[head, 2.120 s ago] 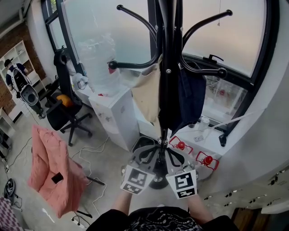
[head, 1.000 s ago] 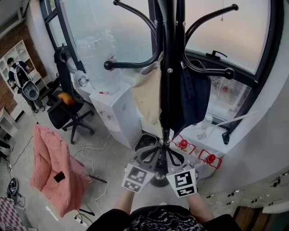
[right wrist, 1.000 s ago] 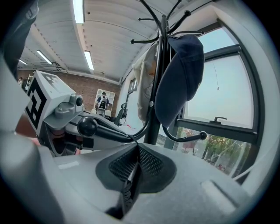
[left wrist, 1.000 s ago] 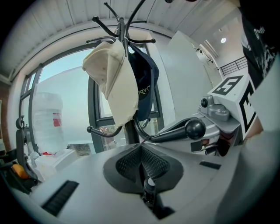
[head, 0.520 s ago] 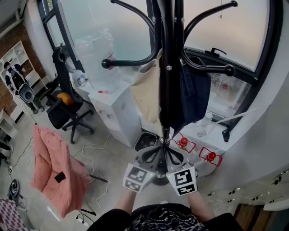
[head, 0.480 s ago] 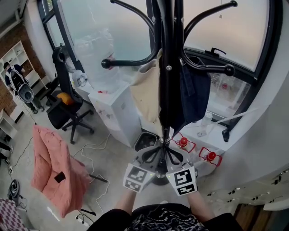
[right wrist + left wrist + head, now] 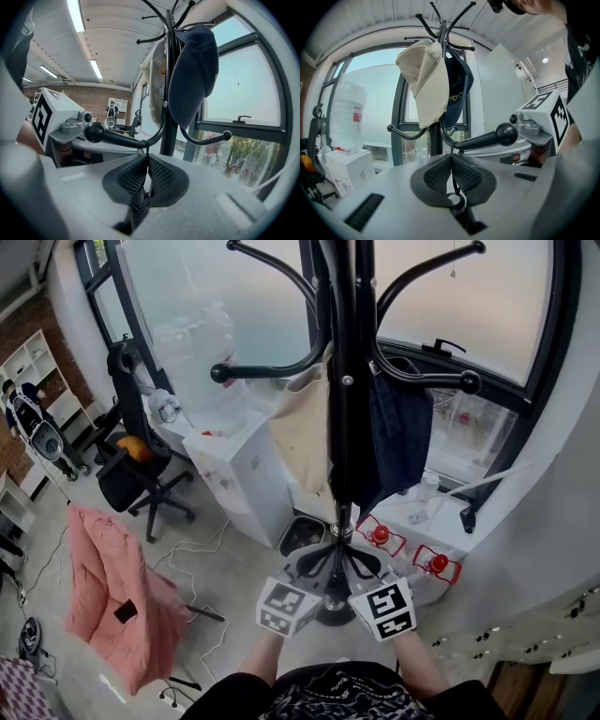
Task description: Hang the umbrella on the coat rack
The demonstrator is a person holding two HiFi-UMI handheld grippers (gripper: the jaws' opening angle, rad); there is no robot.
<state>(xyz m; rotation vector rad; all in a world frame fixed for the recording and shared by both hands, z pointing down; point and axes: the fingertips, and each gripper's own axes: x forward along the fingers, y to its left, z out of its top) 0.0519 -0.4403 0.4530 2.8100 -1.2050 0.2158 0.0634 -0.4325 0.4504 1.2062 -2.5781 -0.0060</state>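
1. Coat rack [image 7: 345,352]: black pole with curved, ball-tipped arms in tiers. It stands just in front of an arched window [image 7: 487,306].
2. Near hook arm [image 7: 485,139]: a lower arm of the rack, ball-tipped, reaching out between the two grippers.
3. Umbrella strap [image 7: 453,173]: a thin black cord. It rises from the jaws to touch the near hook arm close to the rack's pole.
4. Umbrella [image 7: 137,206]: only a thick dark part shows, just behind the right jaws and below the near hook arm. The rest is hidden under the gripper bodies.
5. Left gripper [image 7: 450,158]: jaws together, ribbed pads pinched on the umbrella strap. It is held level at the left of the near hook arm.
6. Right gripper [image 7: 146,158]: jaws together, pads pinched on the same strap. It sits at the right of the near hook arm, just beside the left gripper.
7. Beige hat [image 7: 302,432]: hangs on the rack above the grippers, on the pole's left in the head view.
8. Navy cap [image 7: 398,432]: hangs on the rack at the pole's right, touching the pole.
9. White cabinet [image 7: 234,474]: near the rack, to its left.
10. Office chair [image 7: 141,474]: black, left of the rack beyond the cabinet.
11. Pink garment [image 7: 108,601]: hangs on a stand, well apart from the rack, to its left.
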